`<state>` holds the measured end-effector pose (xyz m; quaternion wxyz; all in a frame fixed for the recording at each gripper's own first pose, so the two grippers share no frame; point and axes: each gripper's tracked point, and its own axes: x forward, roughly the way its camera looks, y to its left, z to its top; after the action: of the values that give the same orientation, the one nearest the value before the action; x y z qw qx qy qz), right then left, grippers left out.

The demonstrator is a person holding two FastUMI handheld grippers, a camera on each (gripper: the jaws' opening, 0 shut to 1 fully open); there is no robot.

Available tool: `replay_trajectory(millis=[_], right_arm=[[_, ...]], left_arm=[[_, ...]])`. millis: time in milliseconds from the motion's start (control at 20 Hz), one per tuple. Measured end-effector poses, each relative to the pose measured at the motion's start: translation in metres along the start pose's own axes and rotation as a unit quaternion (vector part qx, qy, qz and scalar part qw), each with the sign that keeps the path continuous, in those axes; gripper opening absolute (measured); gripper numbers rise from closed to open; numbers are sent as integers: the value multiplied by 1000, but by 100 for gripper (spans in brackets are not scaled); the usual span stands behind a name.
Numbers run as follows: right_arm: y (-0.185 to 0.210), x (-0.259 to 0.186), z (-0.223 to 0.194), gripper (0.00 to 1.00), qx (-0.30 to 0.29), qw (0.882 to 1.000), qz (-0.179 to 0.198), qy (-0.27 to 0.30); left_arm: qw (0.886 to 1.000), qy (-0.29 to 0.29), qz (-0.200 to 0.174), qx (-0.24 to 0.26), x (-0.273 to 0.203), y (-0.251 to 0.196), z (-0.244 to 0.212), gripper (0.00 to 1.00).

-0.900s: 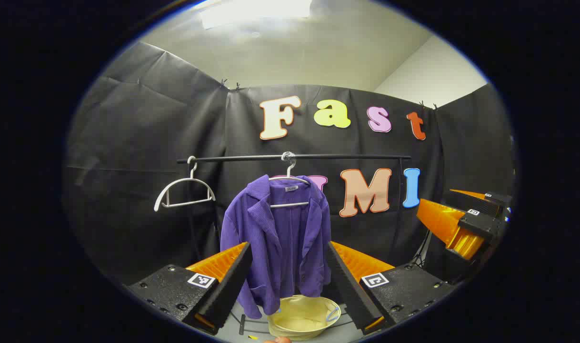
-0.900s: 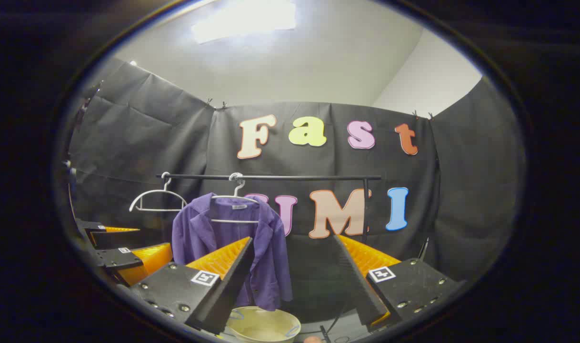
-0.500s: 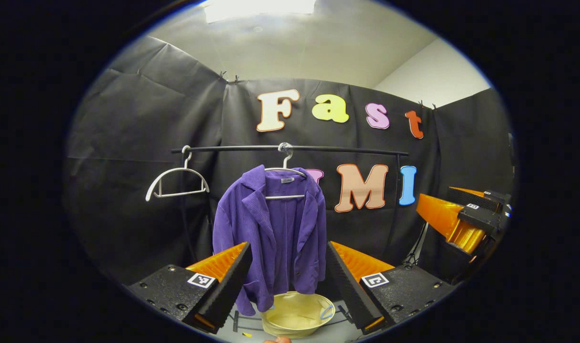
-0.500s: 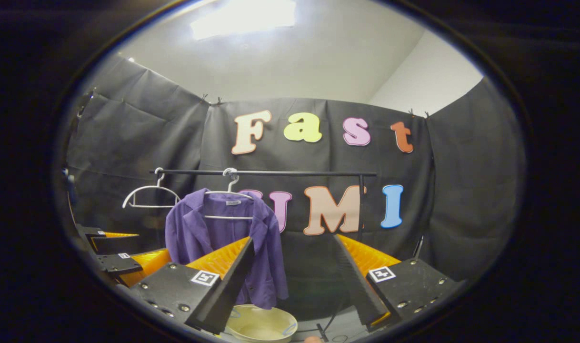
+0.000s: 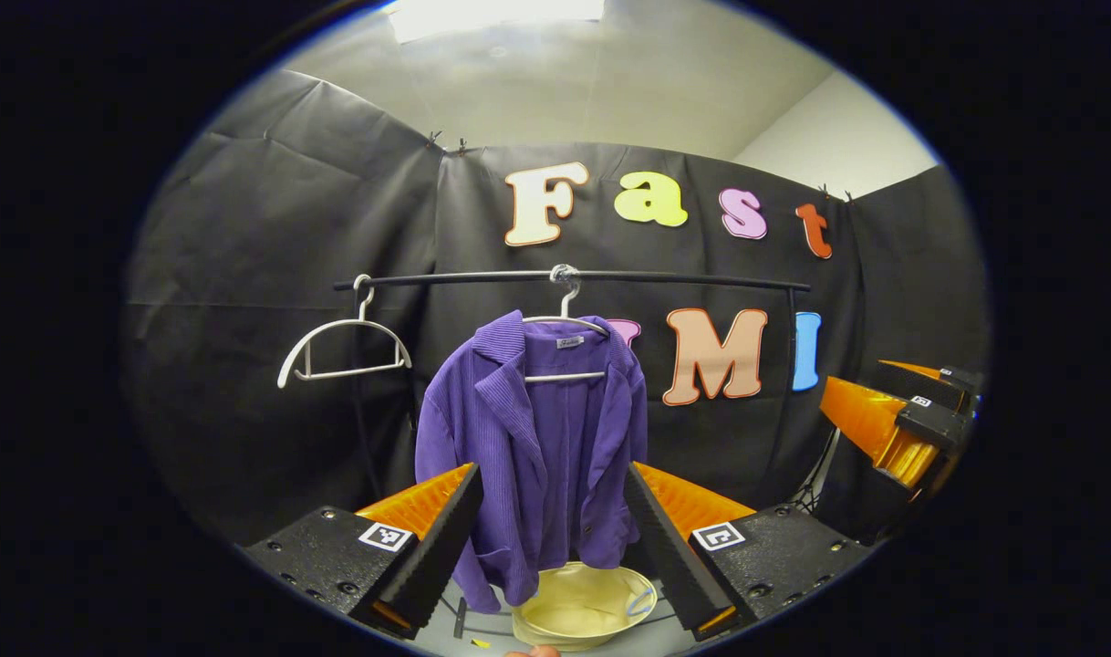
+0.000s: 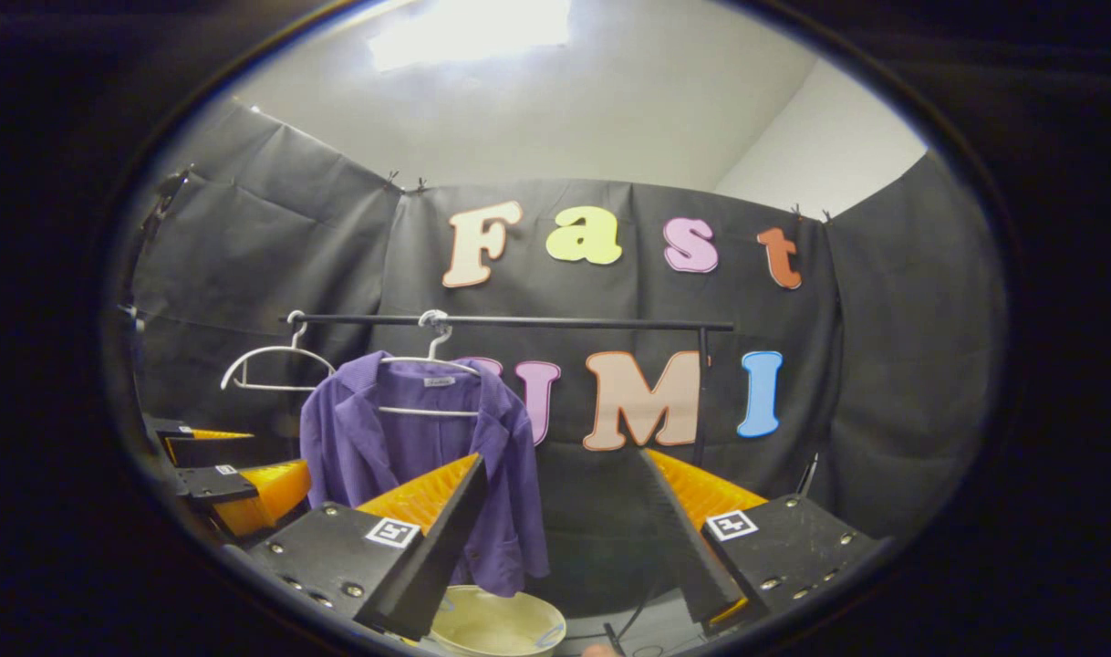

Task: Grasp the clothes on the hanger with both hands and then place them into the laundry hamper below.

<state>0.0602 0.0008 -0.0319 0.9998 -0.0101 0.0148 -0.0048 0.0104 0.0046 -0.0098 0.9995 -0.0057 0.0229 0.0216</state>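
On the black rail (image 5: 574,276) across the back of the booth hang two white hangers: one bare hanger (image 5: 341,347) near the rail's left end, and one clothed hanger (image 5: 565,347) near the middle, carrying a single purple jacket (image 5: 533,438). The jacket is ribbed, its front open, and a small label sits inside the collar, too small to read. Directly below the jacket's hem stands one pale yellow hamper (image 5: 581,610) with a blue handle at its rim, on a grey floor.

In the left gripper view, the left gripper (image 5: 548,529) has its two fingers spread wide, holding nothing; the jacket hangs between them but farther back, untouched. Each finger block bears one square black-and-white marker. The right gripper (image 5: 893,429) shows at the right edge, orange and black, well apart from the jacket.

In the right gripper view, the right gripper (image 6: 560,538) likewise stands with fingers parted and empty, the jacket (image 6: 410,456) to the left behind its left finger, the hamper (image 6: 496,625) beneath, and the left gripper (image 6: 236,479) at the left edge.
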Motion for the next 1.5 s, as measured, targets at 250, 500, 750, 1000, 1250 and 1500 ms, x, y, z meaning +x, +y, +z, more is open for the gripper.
replay_trajectory(millis=[250,500,750,1000,1250,1500], right_arm=[[12,54,-13,98,4,1000,30,-5],[28,117,-26,98,0,998,68,-4],[44,175,-43,98,6,994,107,3],[60,223,-62,100,10,990,140,16],[69,257,-78,98,16,987,157,26],[76,279,-90,98,24,985,170,34]], left_arm=[[1000,-6,22,4,1,1,3,92],[999,3,46,13,17,3,2,92],[997,16,80,16,82,-3,-8,93],[993,29,112,22,126,0,-25,93],[987,32,152,33,152,16,-37,93],[979,27,195,60,172,37,-43,93]])
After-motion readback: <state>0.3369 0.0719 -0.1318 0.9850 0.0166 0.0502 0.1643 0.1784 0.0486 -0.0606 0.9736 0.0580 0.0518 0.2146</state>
